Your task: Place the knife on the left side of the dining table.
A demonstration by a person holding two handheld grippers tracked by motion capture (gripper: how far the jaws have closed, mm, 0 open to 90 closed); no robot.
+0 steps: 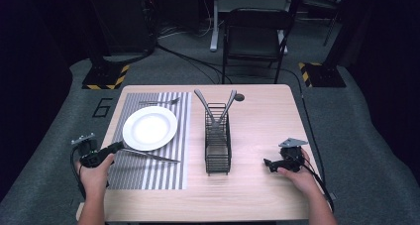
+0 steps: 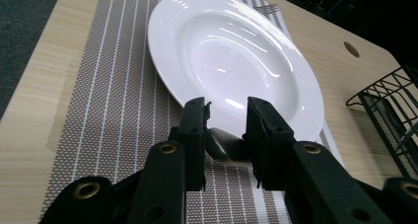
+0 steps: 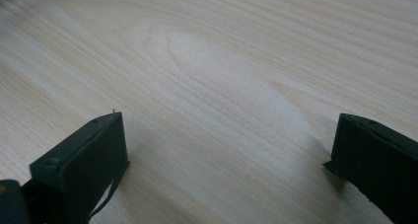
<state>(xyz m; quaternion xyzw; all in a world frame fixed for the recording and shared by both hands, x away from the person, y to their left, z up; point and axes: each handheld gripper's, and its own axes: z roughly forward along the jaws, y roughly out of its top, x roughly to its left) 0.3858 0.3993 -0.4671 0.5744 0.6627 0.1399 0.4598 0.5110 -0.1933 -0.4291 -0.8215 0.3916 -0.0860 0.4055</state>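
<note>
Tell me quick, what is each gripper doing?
Left gripper: jaws around the knife handle; whether they still grip it cannot be told.
Right gripper: open, holding nothing.

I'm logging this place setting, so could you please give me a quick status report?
Left claw around knife handle beside plate. Right claw open, idle above bare table. Nothing in the way.

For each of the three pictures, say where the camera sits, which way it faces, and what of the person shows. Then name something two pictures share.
High view: above the person's side, facing forward and down on the table; both forearms, left gripper and right gripper show.
Left gripper view: on the left gripper, looking along its jaws at the plate; a knife handle sits between them.
Right gripper view: on the right gripper, facing bare tabletop.
Shared: plate, placemat, wire rack.
</note>
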